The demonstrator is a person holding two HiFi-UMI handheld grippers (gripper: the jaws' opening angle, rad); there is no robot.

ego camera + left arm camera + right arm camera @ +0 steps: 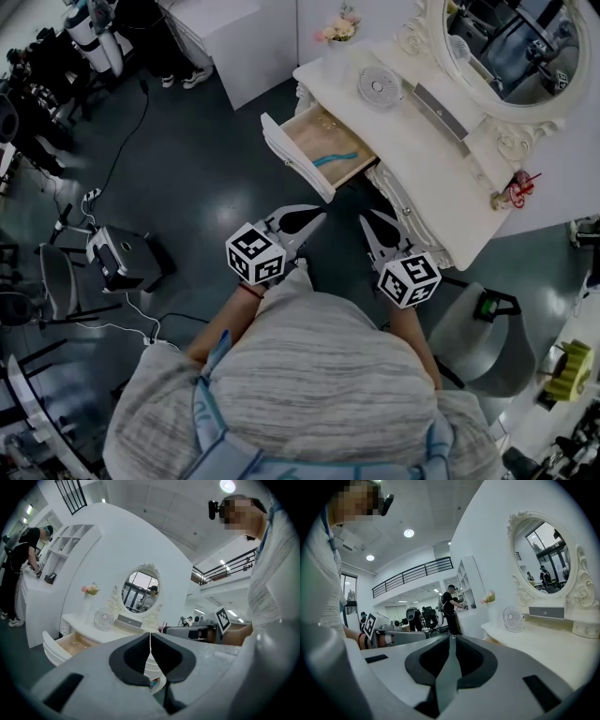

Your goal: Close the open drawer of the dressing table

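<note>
Left gripper [319, 216] and right gripper [367, 219], both closed and empty, near one open drawer [323, 150].

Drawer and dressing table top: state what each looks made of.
Drawer: apparently pale bare wood inside, judging by its tan floor; its front is painted white. Dressing table top: probably white-painted wood or board, smooth with a slight sheen; the paint hides which.

We see a white dressing table [427, 164] that stands on the dark floor [206, 178]. On its top are a small round fan [379, 86], pink flowers [339, 28] and an oval mirror [506, 47]. Its drawer [319, 129] is pulled out (a teal object [333, 157] lies inside).
</note>
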